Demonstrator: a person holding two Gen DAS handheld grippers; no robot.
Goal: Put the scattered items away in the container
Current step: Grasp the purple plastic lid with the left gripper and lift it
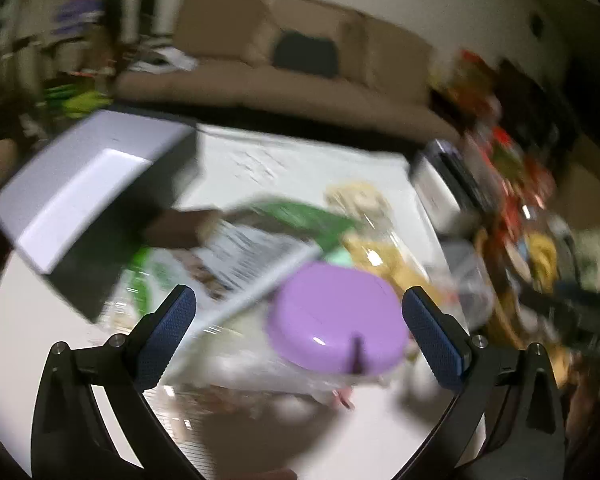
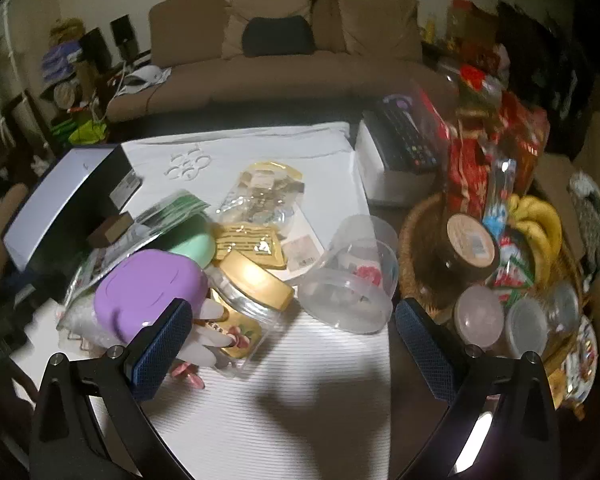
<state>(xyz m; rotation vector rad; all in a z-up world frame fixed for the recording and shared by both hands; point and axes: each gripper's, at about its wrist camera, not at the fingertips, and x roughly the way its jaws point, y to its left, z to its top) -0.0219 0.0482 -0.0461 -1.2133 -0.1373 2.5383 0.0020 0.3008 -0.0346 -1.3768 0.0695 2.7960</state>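
Note:
A purple round case (image 1: pixel 338 318) (image 2: pixel 152 292) lies on the white table among scattered items. Beside it are a glass jar with a gold lid (image 2: pixel 246 300), a mint green case (image 2: pixel 194 246), a green packet (image 2: pixel 172 208) (image 1: pixel 300 216), clear bags (image 2: pixel 260 196) and a clear plastic tub (image 2: pixel 352 280) on its side. A grey open box (image 1: pixel 84 184) (image 2: pixel 56 200) stands at the left. My left gripper (image 1: pixel 300 336) is open, its fingers either side of the purple case. My right gripper (image 2: pixel 292 344) is open and empty above the table, near the jar and tub. The left view is blurred.
A wicker basket (image 2: pixel 420 232) with bananas, a jar and small lidded tubs stands at the right. A white box with a remote (image 2: pixel 396 160) sits at the back right. A brown sofa (image 2: pixel 284 40) is behind the table.

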